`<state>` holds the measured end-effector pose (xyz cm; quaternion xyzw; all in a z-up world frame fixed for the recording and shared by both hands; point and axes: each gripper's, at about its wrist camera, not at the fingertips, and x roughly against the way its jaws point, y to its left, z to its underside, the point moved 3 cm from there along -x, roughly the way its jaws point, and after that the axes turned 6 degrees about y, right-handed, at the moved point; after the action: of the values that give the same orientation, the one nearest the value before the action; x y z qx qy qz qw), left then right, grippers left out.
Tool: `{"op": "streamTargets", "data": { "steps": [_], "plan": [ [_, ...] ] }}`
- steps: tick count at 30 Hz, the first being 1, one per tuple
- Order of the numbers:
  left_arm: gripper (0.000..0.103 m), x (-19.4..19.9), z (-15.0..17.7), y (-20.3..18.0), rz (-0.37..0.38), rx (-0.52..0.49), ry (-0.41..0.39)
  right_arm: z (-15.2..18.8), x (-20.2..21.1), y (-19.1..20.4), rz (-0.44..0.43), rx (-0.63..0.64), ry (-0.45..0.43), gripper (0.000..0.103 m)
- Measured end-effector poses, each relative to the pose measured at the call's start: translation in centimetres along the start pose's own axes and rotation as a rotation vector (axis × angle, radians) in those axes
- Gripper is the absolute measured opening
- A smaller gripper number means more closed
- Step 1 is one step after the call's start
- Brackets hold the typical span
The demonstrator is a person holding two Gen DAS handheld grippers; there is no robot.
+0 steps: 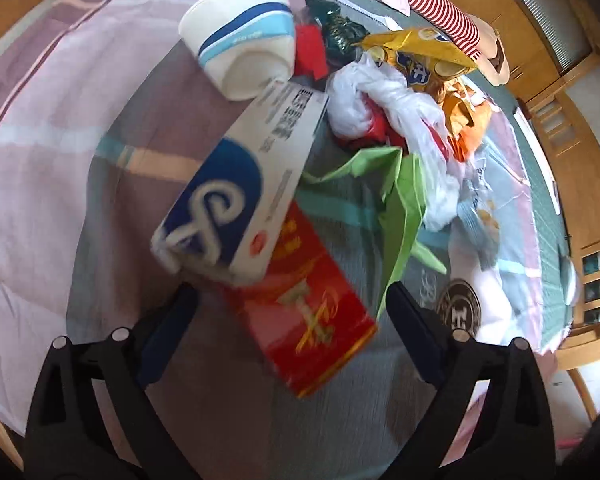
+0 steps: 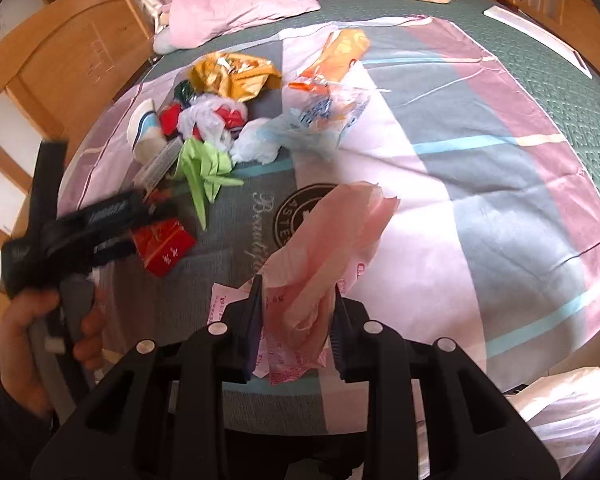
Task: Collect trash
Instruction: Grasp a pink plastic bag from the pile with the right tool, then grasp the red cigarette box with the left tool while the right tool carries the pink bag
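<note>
Your left gripper (image 1: 288, 300) is spread wide over the red box (image 1: 304, 312), not gripping. Your right gripper (image 2: 296, 312) pinches the pink bag (image 2: 332, 240). The trash pile (image 2: 216, 120) sits near the bed's (image 2: 540, 80) headboard edge.

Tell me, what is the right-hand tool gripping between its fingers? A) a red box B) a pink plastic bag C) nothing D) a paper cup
B: in the right wrist view the right gripper has its fingers closed around a crumpled pink plastic bag, raised over the bedspread.
</note>
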<state>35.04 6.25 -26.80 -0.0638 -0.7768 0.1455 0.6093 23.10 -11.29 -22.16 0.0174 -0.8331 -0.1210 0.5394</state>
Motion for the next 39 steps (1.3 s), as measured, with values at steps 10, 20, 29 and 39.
{"op": "streamTargets", "data": {
  "steps": [10,20,29,39],
  "plan": [
    [0.067,1.5,1.3,0.2,-0.086,-0.061,-0.048,0.2,1.5,1.3,-0.029,0.047,-0.069,0.03],
    [0.065,12.7,6.2,1.3,0.006,-0.087,-0.333,0.8,7.4,1.1,-0.071,0.097,-0.242,0.03],
    [0.065,22.5,13.0,-4.1,-0.104,-0.241,-0.67,2.2,13.0,-0.3,-0.107,0.099,-0.377,0.03],
    [0.065,27.6,20.3,-10.0,-0.13,-0.364,-0.753,5.8,20.9,-4.2,-0.076,0.118,-0.504,0.03]
  ]
}}
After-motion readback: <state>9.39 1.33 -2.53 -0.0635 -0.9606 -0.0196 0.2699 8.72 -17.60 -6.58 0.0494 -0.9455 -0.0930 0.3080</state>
